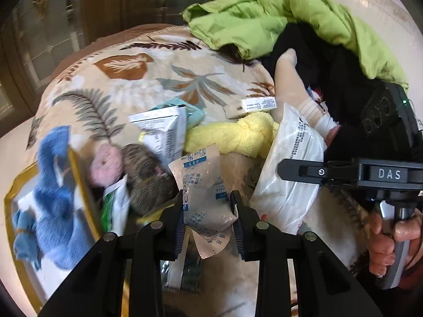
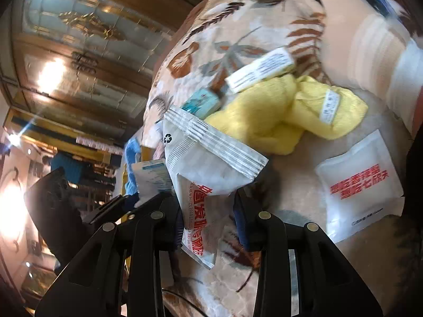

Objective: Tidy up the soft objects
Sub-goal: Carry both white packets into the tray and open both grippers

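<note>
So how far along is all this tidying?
Early, by the look of it. Done: a blue cloth already lies in the yellow-rimmed tray. In hand: the left tongs pinch a tan sachet; the right tongs grip a white zip pouch. Left: the yellow towel, green garment and other packets on the leaf-print blanket.

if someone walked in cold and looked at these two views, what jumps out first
Probably the pile of soft things on the leaf-print blanket: a bright green cloth heaped at the back and a yellow towel in the middle. Next, each claw has a packet: the left claw grips a tan sachet, and the right claw holds a white zip pouch with red print.
</note>
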The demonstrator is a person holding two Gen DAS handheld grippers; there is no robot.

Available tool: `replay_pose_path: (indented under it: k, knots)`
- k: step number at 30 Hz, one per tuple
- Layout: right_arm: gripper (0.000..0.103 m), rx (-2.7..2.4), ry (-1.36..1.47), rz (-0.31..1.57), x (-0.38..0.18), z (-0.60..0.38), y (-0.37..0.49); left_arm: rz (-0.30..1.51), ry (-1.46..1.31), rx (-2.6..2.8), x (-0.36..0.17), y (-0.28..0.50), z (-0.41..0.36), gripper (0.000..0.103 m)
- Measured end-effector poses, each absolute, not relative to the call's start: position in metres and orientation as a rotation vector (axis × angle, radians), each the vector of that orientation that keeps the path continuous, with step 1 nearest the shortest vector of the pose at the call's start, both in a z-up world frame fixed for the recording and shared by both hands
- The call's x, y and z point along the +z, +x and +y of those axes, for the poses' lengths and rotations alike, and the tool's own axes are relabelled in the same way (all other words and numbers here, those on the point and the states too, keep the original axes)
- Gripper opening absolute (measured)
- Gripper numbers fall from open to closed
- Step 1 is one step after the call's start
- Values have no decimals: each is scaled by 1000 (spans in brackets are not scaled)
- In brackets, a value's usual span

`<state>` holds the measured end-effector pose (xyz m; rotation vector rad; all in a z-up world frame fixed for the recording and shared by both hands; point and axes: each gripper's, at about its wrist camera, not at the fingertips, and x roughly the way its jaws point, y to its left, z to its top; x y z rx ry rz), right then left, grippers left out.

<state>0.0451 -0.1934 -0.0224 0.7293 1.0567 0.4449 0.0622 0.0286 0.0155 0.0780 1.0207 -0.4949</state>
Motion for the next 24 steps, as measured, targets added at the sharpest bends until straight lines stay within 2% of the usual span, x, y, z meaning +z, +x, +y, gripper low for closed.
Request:
replay_pose_path:
  k: [16,24]
  knots:
    - [32,663,517,1105,14,-75,40,971,-11,-164,37,23,152,31]
    - [32,738,346,1147,17,15,61,1023,-83,-10,17,26,206,31]
